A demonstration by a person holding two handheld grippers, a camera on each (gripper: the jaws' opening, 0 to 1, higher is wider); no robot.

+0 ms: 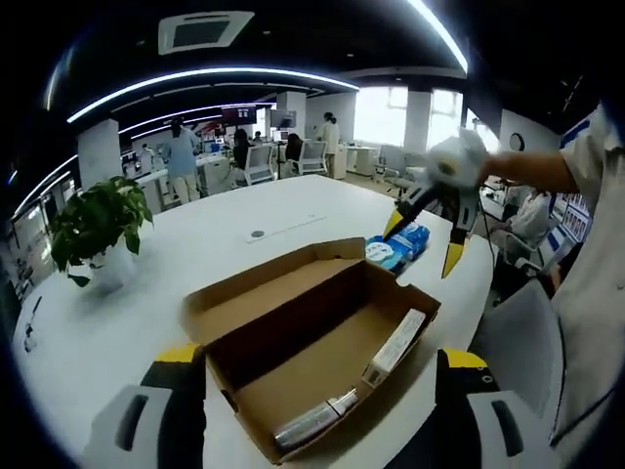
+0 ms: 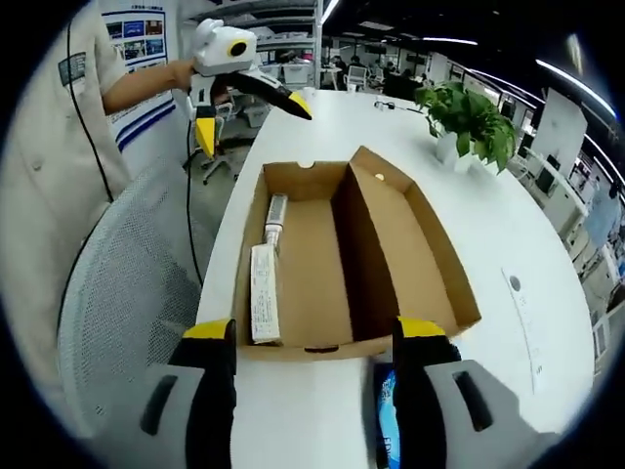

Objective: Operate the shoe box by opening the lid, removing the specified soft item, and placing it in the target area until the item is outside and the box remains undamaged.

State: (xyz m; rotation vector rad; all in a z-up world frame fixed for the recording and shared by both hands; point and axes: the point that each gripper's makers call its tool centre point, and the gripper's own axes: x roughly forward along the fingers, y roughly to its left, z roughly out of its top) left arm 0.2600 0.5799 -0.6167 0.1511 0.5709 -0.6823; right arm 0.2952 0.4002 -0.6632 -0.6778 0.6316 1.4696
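Both grippers point(image 1: 311, 386) point(image 2: 314, 376) hover spread over the opened shoe box point(image 1: 312, 337).

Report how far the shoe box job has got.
Done: the shoe box lies open, lid flap folded back, and the blue soft pack rests on the table beside it. In hand: nothing; the left gripper and right gripper are open. Left: little; the box looks undamaged.

My two tool cameras face each other across the open shoe box point(image 1: 312, 342) point(image 2: 342, 259), both looking down at close range.
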